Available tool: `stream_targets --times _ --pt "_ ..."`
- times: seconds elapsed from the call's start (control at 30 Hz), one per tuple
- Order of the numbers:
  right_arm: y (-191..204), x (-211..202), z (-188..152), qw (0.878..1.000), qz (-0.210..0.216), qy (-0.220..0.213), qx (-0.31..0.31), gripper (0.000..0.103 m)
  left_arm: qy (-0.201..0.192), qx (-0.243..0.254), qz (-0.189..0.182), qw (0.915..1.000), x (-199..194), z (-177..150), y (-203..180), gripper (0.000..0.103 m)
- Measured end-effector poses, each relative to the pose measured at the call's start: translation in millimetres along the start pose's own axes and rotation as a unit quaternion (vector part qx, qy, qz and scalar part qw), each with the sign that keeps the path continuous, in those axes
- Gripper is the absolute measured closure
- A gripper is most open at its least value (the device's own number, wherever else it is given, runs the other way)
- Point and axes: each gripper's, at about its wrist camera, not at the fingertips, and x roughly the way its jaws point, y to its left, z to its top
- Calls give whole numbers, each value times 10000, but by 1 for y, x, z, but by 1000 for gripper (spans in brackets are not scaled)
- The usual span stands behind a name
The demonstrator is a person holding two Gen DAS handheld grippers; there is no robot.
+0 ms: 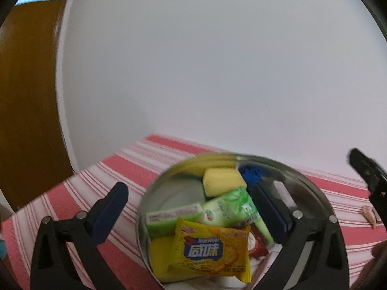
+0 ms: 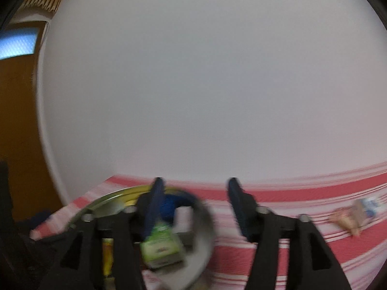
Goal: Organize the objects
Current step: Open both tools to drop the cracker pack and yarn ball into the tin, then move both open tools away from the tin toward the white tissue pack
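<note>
A round metal bowl [image 1: 312, 193] on a red-and-white striped cloth [image 1: 77, 193] holds a yellow snack packet [image 1: 210, 251], green packets [image 1: 229, 207], a yellow block [image 1: 222, 181], a blue object [image 1: 252, 174] and a red wrapper [image 1: 256, 244]. My left gripper [image 1: 193, 203] is open, its fingers astride the bowl's left part. The right gripper [image 1: 370, 176] shows at the right edge of the left wrist view. In the right wrist view, my right gripper [image 2: 196, 193] is open and empty above the bowl's [image 2: 203, 236] right rim, over a green packet [image 2: 159, 249]. The view is blurred.
A small beige cone-shaped object [image 2: 346, 222] and a white-blue packet [image 2: 365, 207] lie on the cloth at the right; the cone also shows in the left wrist view [image 1: 368, 215]. A white wall stands behind the table. A brown wooden door [image 1: 26, 96] is at the left.
</note>
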Motion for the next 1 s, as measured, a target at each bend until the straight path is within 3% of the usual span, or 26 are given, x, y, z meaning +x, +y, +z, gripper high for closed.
stream_targets --times 0.07,0.13,0.43,0.57,1.0 --pt "-5 -16 -8 9983 -374 -454 -2 24 -116 -16 -28 9999 -4 -1 0 0" --pt "-9 -22 -11 9970 -489 -598 88 20 -183 -74 -61 9998 -5 -2 1 0" --pt "-15 -23 -20 9982 -433 -399 94 20 -550 -137 95 9983 -15 -6 0 0" --pt "-16 -31 -19 9974 -418 -577 106 20 -670 -53 208 9975 -19 -7 -4 0" --pt "-18 -56 -20 9953 -441 -853 -120 20 -536 -8 222 9983 -30 -13 -10 0"
